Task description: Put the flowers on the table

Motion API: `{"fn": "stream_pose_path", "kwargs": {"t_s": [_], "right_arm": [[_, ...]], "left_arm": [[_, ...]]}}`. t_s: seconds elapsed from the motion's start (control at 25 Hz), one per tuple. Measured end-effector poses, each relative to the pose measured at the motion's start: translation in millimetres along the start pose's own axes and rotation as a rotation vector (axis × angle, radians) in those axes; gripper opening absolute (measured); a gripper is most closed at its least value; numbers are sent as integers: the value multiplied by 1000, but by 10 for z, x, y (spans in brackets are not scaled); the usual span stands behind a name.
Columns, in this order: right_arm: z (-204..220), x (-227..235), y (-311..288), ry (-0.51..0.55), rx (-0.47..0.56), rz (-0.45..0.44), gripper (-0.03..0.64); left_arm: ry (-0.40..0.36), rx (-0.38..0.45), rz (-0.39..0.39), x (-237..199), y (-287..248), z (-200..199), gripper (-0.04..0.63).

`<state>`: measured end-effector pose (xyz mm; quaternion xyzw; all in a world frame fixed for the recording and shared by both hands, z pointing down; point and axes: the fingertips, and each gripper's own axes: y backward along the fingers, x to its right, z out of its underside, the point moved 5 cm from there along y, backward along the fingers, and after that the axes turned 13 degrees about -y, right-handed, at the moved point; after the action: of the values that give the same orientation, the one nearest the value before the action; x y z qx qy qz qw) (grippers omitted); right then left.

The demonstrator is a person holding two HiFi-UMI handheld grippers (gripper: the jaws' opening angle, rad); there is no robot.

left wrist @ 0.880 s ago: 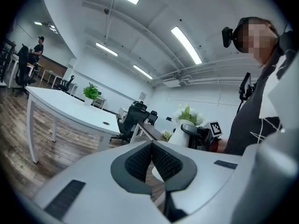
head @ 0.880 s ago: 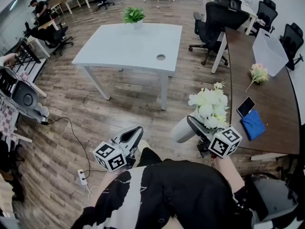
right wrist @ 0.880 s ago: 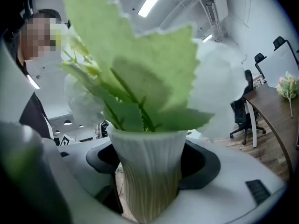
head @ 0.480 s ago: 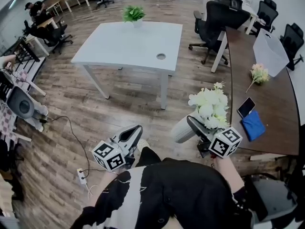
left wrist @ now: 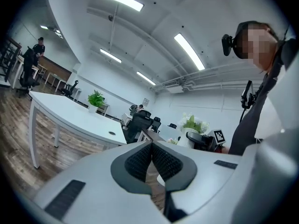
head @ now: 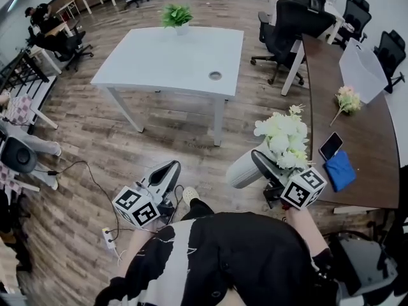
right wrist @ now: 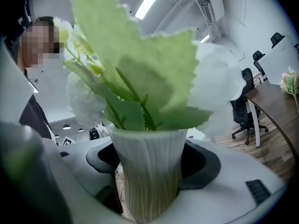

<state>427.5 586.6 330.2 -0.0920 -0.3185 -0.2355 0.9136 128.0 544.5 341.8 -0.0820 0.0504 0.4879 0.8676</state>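
White artificial flowers (head: 280, 139) stand in a ribbed white vase (head: 245, 169). My right gripper (head: 256, 166) is shut on the vase and carries it in the air over the wood floor, beside the brown table (head: 357, 190). In the right gripper view the vase (right wrist: 149, 171) sits between both dark pads (right wrist: 202, 160), with the leaves and flowers (right wrist: 154, 78) filling the frame. My left gripper (head: 167, 169) hangs lower left, shut and empty; its ribbed pads (left wrist: 140, 161) meet. From there the flowers (left wrist: 194, 124) show to the right. The white table (head: 159, 62) stands ahead.
A green potted plant (head: 177, 16) sits at the white table's far edge. On the brown table lie a small flower bunch (head: 346, 99), a phone (head: 330, 145), a blue cloth (head: 338, 169) and a white bin (head: 360, 69). Office chairs (head: 284, 24) stand behind; a power strip (head: 108, 238) lies on the floor.
My left gripper has drifted a little to the left. The right gripper keeps the vase in nearly the same place. The head view has shifted slightly.
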Motion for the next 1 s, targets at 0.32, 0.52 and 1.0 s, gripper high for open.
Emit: {"fn": "stream_pose_path", "kwargs": {"t_s": [0.32,0.52,1.0], "right_arm": [[-281,113,-519,45,14,48,357],[-371,230,-963,44,-8,58,357],[-655,415,-2057,22,9,69,357]], "left_arm": [[-36,9,32,-514,-299,-223,12],[-48,21,35,-930,-476,-336,12],[-43,13,36,-2003,-803,-676,12]]}}
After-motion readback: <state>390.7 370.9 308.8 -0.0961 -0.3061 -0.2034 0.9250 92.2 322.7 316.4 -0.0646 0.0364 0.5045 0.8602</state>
